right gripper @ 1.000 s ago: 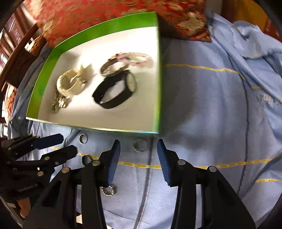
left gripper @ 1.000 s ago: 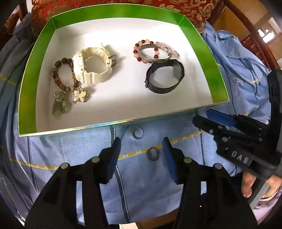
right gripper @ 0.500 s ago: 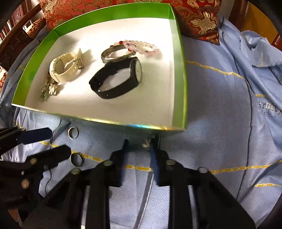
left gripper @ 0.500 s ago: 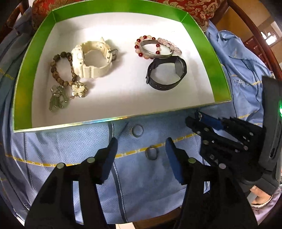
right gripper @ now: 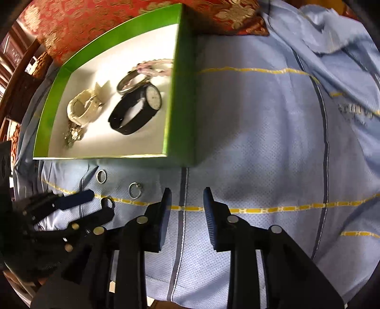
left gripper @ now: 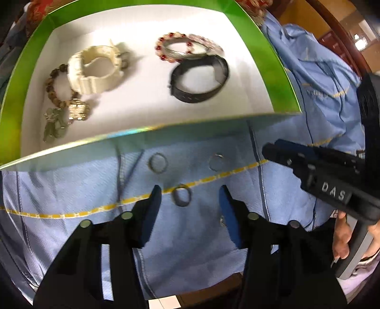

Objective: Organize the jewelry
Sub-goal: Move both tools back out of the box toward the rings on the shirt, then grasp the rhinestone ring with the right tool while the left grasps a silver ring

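Dropped: small ring (right gripper: 135, 190) now on blue cloth (right gripper: 261, 142) beside green box (right gripper: 182, 95). Right gripper (right gripper: 186, 202) reopening, empty; left gripper (left gripper: 188, 202) narrowing, half-open around dark ring (left gripper: 181, 195), not touching. Watch (right gripper: 153, 97) dial seen only from right.

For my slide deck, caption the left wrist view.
Left gripper open over a ring on blue cloth before the green box.

The box (left gripper: 273, 61) has bright green walls and a white floor. In it lie a cream watch (left gripper: 95, 69), a black watch (right gripper: 135, 111) with a white dial, a bracelet of brown beads (left gripper: 53, 88), another of red and pale pink beads (left gripper: 187, 45), and a silver bangle (right gripper: 128, 83). The cloth (right gripper: 261, 142) beneath is light blue with yellow dashed lines and darker blue stripes. Silver rings (left gripper: 158, 162) lie on it. The cushion (right gripper: 95, 21) at the box's far edge is red with gold patterning. Both grippers are black with blue pads (right gripper: 209, 209).
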A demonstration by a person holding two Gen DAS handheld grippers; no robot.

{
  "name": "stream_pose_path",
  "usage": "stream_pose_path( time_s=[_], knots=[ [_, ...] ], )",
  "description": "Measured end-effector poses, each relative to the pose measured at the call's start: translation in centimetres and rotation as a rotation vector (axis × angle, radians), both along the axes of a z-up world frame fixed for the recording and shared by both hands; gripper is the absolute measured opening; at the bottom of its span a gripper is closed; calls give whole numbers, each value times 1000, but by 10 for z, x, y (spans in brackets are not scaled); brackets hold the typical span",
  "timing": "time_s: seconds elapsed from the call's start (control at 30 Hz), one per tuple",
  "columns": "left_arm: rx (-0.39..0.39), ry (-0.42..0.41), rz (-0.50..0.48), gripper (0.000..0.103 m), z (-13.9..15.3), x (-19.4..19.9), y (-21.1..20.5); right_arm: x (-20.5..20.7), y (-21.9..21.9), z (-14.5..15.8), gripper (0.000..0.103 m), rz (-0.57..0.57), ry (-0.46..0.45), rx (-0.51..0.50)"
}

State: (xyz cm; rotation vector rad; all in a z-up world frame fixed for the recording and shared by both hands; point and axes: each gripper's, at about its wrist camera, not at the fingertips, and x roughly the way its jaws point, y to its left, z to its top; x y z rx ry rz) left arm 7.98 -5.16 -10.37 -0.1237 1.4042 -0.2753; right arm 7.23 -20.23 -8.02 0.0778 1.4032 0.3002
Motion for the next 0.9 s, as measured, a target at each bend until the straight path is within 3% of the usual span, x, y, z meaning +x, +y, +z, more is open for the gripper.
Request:
stream_pose_path(
  time_s=[0.17,0.27,0.3,0.53,0.63,0.9],
  knots=[
    [35,13,-20,40,-9,-3,-6,-1,6,1,29,18,-10,-12],
    [69,2,-24,26,-10,-3,-6,-1,17,-3,29,31,-10,-17],
    [82,0,-20,17,-10,-3,-4,-2,20,-3,29,39,-12,-19],
    [63,52,48,17,-10,-4,34,-11,45,7,29,125,-88,34],
    [51,68,81,18,-10,-3,51,-13,63,6,34,170,-117,15],
    [34,67,77,37,-10,0,50,-22,100,-17,35,278,-122,-118]
  ],
)
